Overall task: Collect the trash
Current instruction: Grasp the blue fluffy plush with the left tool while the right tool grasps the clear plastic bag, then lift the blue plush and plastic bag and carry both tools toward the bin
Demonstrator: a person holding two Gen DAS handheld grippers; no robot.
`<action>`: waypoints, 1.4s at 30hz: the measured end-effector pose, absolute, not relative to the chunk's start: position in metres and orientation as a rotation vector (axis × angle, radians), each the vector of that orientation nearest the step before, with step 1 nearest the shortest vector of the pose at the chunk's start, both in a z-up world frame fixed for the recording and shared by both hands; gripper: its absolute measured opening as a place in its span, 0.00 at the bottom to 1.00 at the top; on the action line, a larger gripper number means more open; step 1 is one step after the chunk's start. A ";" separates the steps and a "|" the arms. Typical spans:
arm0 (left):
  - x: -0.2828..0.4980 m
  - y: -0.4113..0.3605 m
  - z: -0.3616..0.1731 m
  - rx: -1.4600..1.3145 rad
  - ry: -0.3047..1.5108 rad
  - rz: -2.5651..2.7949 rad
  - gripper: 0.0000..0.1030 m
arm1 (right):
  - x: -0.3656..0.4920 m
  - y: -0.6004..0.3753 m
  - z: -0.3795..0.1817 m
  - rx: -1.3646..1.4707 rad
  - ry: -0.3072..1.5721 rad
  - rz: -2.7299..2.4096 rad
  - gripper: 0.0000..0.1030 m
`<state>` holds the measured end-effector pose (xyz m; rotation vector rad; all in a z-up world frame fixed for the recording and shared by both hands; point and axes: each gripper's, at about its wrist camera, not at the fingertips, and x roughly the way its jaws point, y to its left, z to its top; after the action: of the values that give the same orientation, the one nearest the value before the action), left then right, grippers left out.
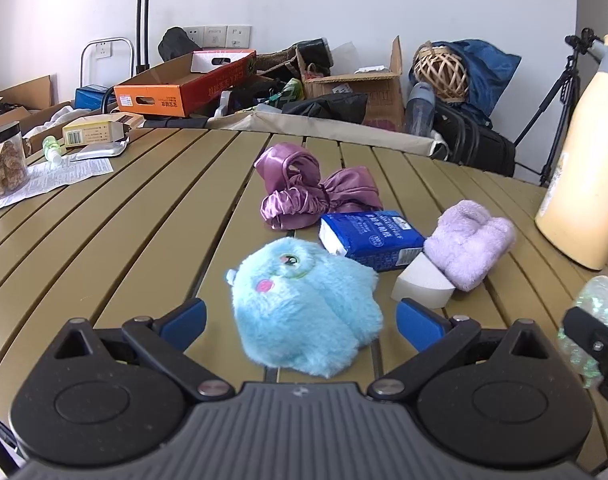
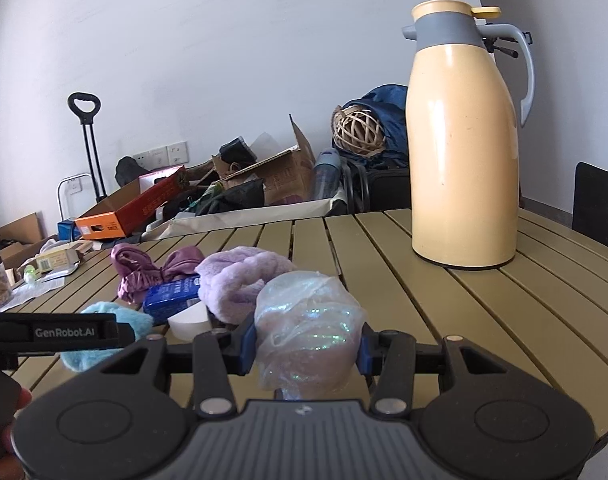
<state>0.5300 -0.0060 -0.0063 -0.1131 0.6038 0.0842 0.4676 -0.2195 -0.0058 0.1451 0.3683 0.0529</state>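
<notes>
The right claw (image 2: pixel 307 350) is clamped on a crumpled, iridescent clear plastic bag (image 2: pixel 308 328), its blue pads pressed against both sides, lifted above the slatted olive-green worktop (image 2: pixel 444 304). The left claw (image 1: pixel 302 320) stands wide open around a fluffy light-blue plush toy (image 1: pixel 304 304), pads apart from the fur. Just beyond the plush toy lie a blue tissue packet (image 1: pixel 370 238) and a white wedge-shaped sponge (image 1: pixel 422 284); a tall cream-yellow thermos jug (image 2: pixel 464 136) stands well to its right.
</notes>
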 end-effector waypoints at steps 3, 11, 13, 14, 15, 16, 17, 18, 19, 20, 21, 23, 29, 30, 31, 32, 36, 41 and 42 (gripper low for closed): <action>0.536 -0.008 -0.010 -0.105 0.627 0.098 1.00 | 0.467 -0.221 -0.007 0.140 0.366 0.046 0.44; 0.545 -0.008 -0.017 -0.099 0.645 0.130 1.00 | 0.468 -0.227 -0.008 0.145 0.367 0.024 0.44; 0.545 -0.007 -0.017 -0.101 0.640 0.133 1.00 | 0.468 -0.227 -0.009 0.146 0.368 0.022 0.44; 0.546 -0.007 -0.017 -0.099 0.643 0.131 1.00 | 0.468 -0.228 -0.010 0.147 0.370 0.021 0.44; 0.546 -0.007 -0.017 -0.097 0.644 0.128 1.00 | 0.468 -0.228 -0.009 0.148 0.371 0.021 0.44; 0.546 -0.007 -0.017 -0.093 0.643 0.127 1.00 | 0.468 -0.227 -0.010 0.147 0.371 0.021 0.44; 0.546 -0.008 -0.017 -0.089 0.642 0.126 1.00 | 0.468 -0.227 -0.009 0.147 0.370 0.022 0.44; 0.546 -0.008 -0.018 -0.086 0.644 0.121 0.99 | 0.468 -0.227 -0.009 0.146 0.369 0.023 0.44; 0.546 -0.009 -0.018 -0.082 0.643 0.120 0.98 | 0.468 -0.226 -0.009 0.145 0.369 0.024 0.44; 0.546 -0.009 -0.018 -0.078 0.641 0.122 0.96 | 0.468 -0.226 -0.009 0.145 0.369 0.025 0.44; 0.546 -0.010 -0.018 -0.073 0.641 0.122 0.94 | 0.468 -0.226 -0.009 0.144 0.368 0.025 0.44; 0.546 -0.010 -0.018 -0.070 0.639 0.123 0.93 | 0.467 -0.226 -0.009 0.144 0.369 0.026 0.44; 0.543 -0.011 -0.018 -0.058 0.626 0.132 0.77 | 0.467 -0.225 -0.009 0.144 0.367 0.026 0.44; 0.543 -0.012 -0.018 -0.054 0.622 0.132 0.75 | 0.467 -0.225 -0.009 0.144 0.367 0.026 0.44; 0.542 -0.011 -0.017 -0.053 0.620 0.133 0.73 | 0.467 -0.225 -0.009 0.144 0.367 0.027 0.44; 0.542 -0.011 -0.017 -0.054 0.618 0.132 0.72 | 0.467 -0.224 -0.010 0.144 0.367 0.027 0.44; 0.541 -0.010 -0.017 -0.052 0.612 0.130 0.69 | 0.467 -0.223 -0.010 0.142 0.368 0.030 0.44; 0.540 -0.008 -0.016 -0.049 0.606 0.149 0.69 | 0.466 -0.222 -0.010 0.141 0.368 0.033 0.44; 0.539 -0.007 -0.015 -0.052 0.605 0.149 0.69 | 0.466 -0.222 -0.010 0.140 0.368 0.033 0.44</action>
<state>0.5394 -0.0067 -0.0155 -0.0516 0.6052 0.1493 0.4664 -0.2222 -0.0098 0.1401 0.3679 0.0331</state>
